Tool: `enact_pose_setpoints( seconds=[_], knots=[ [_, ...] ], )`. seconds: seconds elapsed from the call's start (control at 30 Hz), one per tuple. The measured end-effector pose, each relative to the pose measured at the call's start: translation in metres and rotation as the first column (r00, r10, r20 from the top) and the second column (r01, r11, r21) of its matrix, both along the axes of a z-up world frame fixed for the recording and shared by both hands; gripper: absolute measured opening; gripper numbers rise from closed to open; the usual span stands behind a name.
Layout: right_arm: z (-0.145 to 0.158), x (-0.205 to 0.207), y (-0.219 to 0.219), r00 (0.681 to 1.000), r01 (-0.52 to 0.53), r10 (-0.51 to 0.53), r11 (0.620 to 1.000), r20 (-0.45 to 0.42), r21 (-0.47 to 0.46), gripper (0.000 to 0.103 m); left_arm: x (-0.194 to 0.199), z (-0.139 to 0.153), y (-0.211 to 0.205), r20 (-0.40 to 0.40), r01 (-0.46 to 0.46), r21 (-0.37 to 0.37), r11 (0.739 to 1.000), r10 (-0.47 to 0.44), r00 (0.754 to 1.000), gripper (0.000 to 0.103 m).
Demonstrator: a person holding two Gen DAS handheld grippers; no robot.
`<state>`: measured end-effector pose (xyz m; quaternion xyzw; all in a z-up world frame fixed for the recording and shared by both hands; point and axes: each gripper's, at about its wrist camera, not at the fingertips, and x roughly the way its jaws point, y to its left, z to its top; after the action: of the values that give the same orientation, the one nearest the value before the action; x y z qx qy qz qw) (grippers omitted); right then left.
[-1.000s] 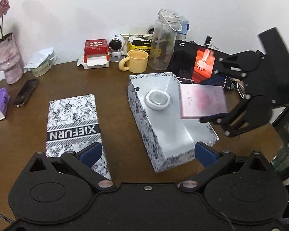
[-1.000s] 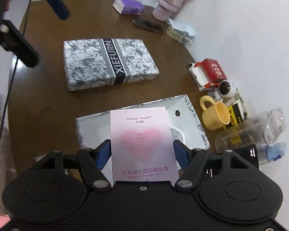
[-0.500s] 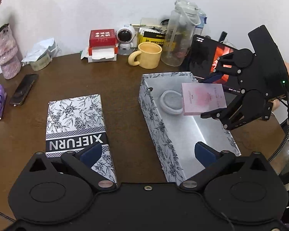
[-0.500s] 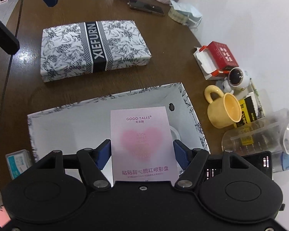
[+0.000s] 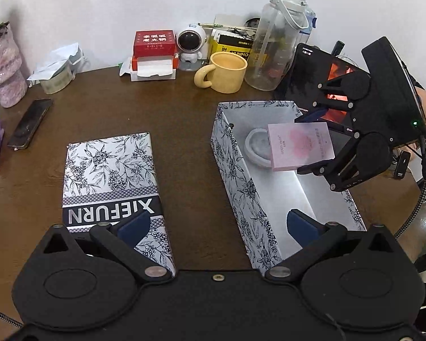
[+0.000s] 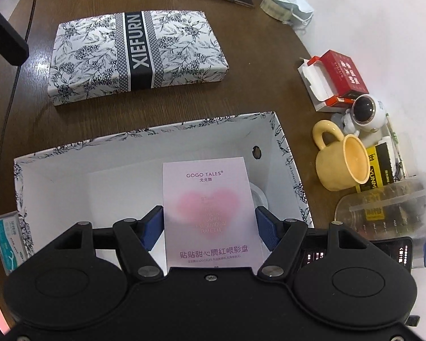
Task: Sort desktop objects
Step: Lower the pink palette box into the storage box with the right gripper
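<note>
While the right gripper point(image 6: 210, 224) clamps the pink palette box point(image 6: 210, 213) just above the open patterned box point(image 6: 156, 153), with the round white case point(image 5: 257, 149) beneath its tip, lower it flat onto bare floor before letting go; the left gripper point(image 5: 217, 224) hangs unclenched, empty

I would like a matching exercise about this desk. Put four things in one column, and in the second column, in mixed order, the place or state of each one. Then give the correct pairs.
Things:
1. pink eyeshadow box
2. patterned lid
3. yellow mug
4. white round case

Places or states:
a. lying on the floor of the open box
b. flat on the table, printed side up
c. held between the right gripper fingers, over the open box
d. standing near the wall, beside the clear bottle

Pairs: 1-c, 2-b, 3-d, 4-a
</note>
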<state>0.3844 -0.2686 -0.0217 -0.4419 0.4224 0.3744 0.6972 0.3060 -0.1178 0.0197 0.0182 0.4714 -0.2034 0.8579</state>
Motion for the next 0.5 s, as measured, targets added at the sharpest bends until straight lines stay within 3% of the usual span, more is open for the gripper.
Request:
enact_pose_setpoints(
  seconds=[0.5],
  knots=[
    [-0.024, 0.017, 0.0, 0.997, -0.014, 0.014, 1.0, -0.078, -0.009, 0.071, 0.014, -0.012, -0.004, -0.041, -0.005, 0.012, 1.0, 0.006, 0.999, 0.103]
  ],
)
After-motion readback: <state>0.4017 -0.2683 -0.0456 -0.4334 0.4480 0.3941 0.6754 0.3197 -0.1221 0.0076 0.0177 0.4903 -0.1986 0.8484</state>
